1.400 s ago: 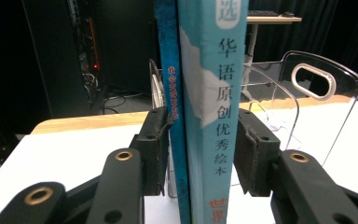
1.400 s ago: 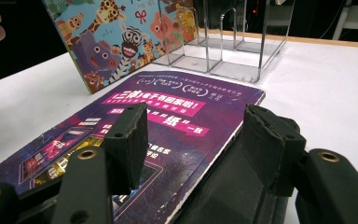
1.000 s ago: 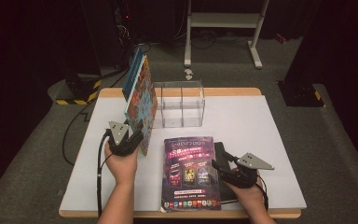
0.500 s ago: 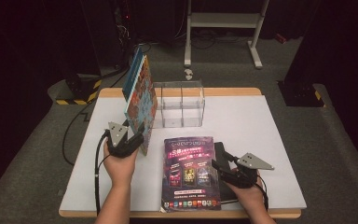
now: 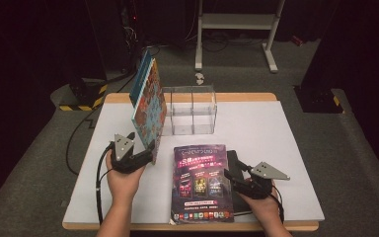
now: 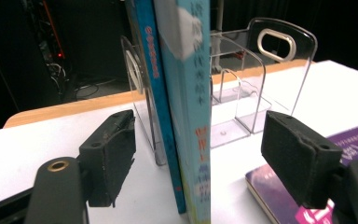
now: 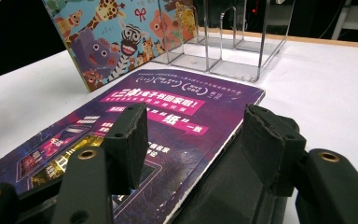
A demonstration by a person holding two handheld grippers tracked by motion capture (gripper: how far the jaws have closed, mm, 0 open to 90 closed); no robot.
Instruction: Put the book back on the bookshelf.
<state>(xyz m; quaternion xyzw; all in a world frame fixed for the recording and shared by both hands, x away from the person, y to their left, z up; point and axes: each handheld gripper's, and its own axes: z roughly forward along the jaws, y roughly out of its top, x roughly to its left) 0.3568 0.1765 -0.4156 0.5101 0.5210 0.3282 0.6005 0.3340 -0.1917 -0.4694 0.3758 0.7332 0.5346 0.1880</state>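
Observation:
Two tall books stand upright at the left end of a clear acrylic book rack (image 5: 191,112): a blue one (image 6: 150,70) and an animal picture book (image 5: 150,106). My left gripper (image 5: 149,151) is open, its jaws on either side of their spines (image 6: 193,116) with a gap on each side. A purple book (image 5: 201,182) lies flat near the front edge, partly on a black book (image 5: 233,165). My right gripper (image 5: 230,174) is open at the purple book's right edge (image 7: 214,154), one jaw over the cover, the other over the black book.
The white table (image 5: 286,148) has a wooden edge at the back. The rack's dividers (image 7: 223,32) stand just beyond the purple book. A white metal stand (image 5: 237,29) and cables lie on the dark floor behind the table.

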